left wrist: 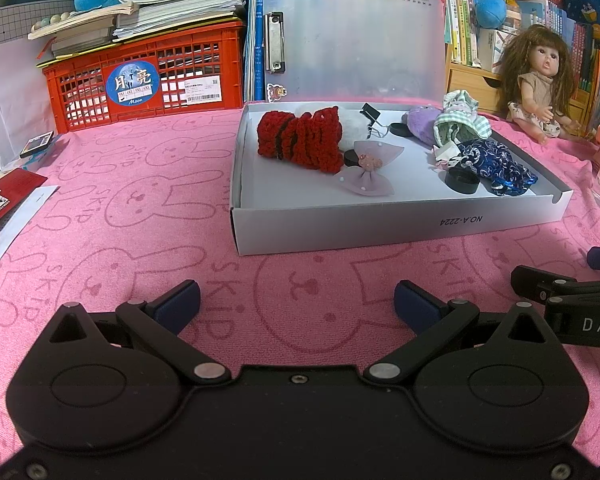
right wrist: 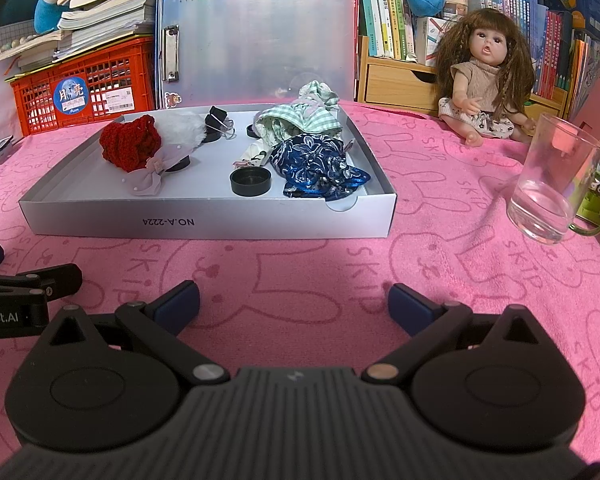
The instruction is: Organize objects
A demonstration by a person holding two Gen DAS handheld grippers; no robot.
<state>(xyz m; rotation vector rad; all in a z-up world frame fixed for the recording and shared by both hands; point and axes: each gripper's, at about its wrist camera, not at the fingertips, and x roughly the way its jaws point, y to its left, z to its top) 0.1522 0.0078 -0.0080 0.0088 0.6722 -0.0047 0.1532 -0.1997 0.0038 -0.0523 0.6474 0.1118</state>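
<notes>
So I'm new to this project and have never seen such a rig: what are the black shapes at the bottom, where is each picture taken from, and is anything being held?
The black shapes are two hand-held grippers that a person carries, each with its own fisheye camera looking along its two blue-tipped fingers. One picture comes from the left gripper, the other from the right gripper. Both are open and hold nothing, hovering over a pink rabbit-print cloth. Ahead lies a shallow grey box with a red knitted piece, a pale bow, a blue patterned garment and a black cap. A doll sits behind, beside a glass.
</notes>
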